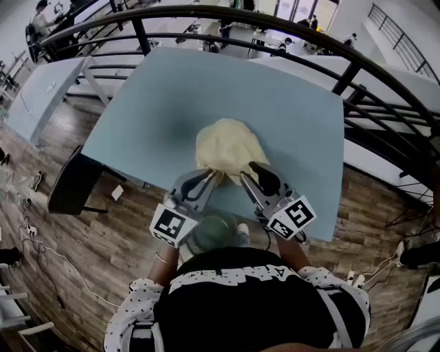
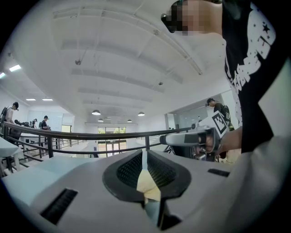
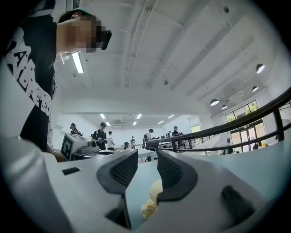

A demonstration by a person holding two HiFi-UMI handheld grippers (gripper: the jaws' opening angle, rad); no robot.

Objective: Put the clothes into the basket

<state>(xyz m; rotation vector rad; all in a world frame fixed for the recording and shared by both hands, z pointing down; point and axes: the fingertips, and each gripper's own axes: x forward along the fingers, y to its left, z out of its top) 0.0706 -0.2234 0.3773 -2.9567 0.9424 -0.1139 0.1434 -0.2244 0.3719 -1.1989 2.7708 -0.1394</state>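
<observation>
Pale yellow garment (image 1: 227, 146): soft, crumpled cloth in a rounded heap, lying mid-table, toward the near edge.

Left gripper (image 1: 208, 177): ribbed black pads pressed together, pinching a thin fold at the cloth's near-left edge.

Right gripper (image 1: 249, 172): jaws spread; the cloth's near-right edge sits loose between them, ungripped.

Table (image 1: 165, 96): flat, matte light-blue top.

Railing (image 1: 289, 19): curved dark metal bars, far and right.

Floor (image 1: 103, 234): wood planks.

Bright, even light comes from white ceiling strip lamps (image 3: 77, 63). A soft shadow dims the pale blue bench (image 1: 172, 127). All views bulge at their edges, with black corners.
</observation>
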